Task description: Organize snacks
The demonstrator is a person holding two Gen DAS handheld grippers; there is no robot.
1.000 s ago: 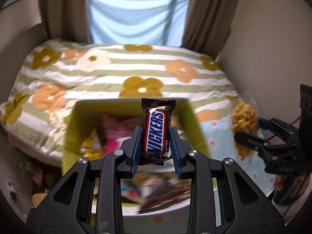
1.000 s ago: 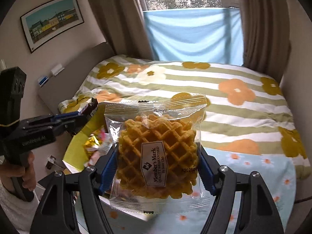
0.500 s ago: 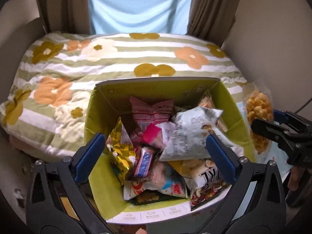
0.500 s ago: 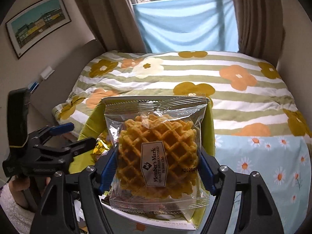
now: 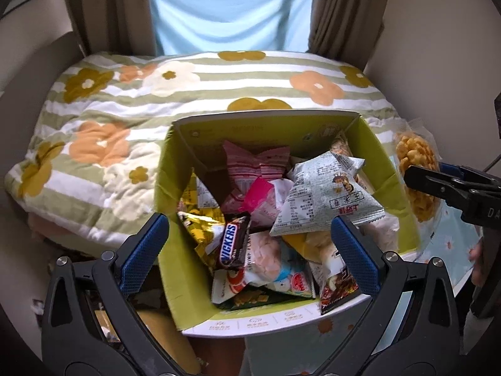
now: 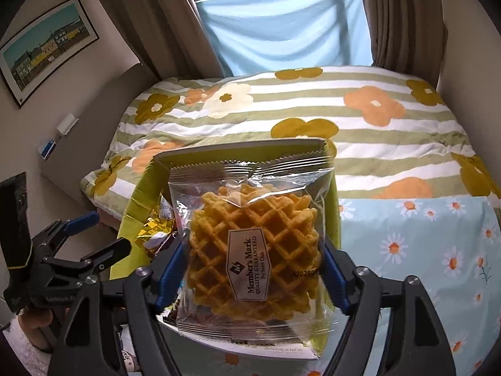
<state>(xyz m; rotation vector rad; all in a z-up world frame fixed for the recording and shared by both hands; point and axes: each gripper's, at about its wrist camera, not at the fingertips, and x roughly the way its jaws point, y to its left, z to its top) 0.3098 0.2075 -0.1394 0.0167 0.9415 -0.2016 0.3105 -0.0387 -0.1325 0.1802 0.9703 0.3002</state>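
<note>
The left tool (image 5: 249,244) stands wide open and empty over the green cardboard box (image 5: 166,188), and the Snickers bar (image 5: 233,244) that it gripped a second ago now lies inside the box, leaning among the other packets just beside a gold wrapper (image 5: 200,228) and below the grey-white pouch (image 5: 325,197). So that snack has been dropped in and the left side's share of this step looks done. The right tool (image 6: 250,277) has the waffle packet (image 6: 250,244) between its blue pads, upright and directly over the near end of the box; its jaws have just been opening, and the right-hand pad now seems to stand a little off the wrapper, though the clear film makes the contact hard to judge (the packet has not visibly fallen yet). From the left wrist view the same packet (image 5: 416,175) shows at the box's right wall, nearly over the rim rather than the middle, so if it is released there it could catch the edge or slide down outside onto the daisy-print cloth (image 6: 422,250) on the surface. The box sits at the foot of the bed (image 5: 125,109) and is already heaped high with snacks, which leaves little room; the waffle will probably rest on top of the pile rather than sink in.
</note>
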